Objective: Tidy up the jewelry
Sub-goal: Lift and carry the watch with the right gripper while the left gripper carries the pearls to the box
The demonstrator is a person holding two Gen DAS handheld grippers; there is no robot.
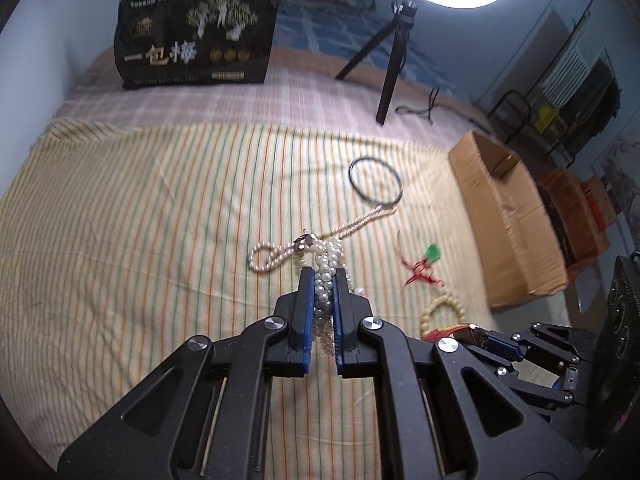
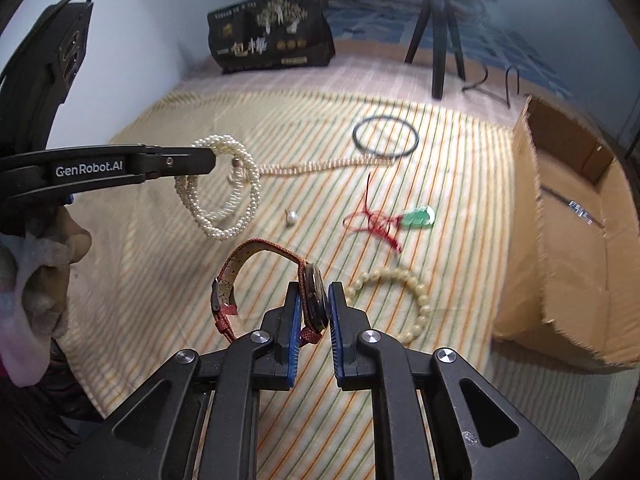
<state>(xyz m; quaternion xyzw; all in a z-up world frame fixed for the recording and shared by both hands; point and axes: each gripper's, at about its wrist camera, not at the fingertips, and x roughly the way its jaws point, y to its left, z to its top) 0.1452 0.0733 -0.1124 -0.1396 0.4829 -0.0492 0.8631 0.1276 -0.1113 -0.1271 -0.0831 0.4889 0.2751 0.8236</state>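
Observation:
My left gripper is shut on a multi-strand pearl bracelet and holds it above the striped cloth; it hangs as a loop in the right wrist view. My right gripper is shut on a wristwatch with a red-brown strap, lifted off the cloth. On the cloth lie a thin pearl necklace, a black ring bangle, a green pendant on red cord, a cream bead bracelet and a loose pearl.
An open cardboard box stands at the right edge of the bed. A ring light on a black tripod and a dark printed bag stand at the back. A cable lies near the tripod.

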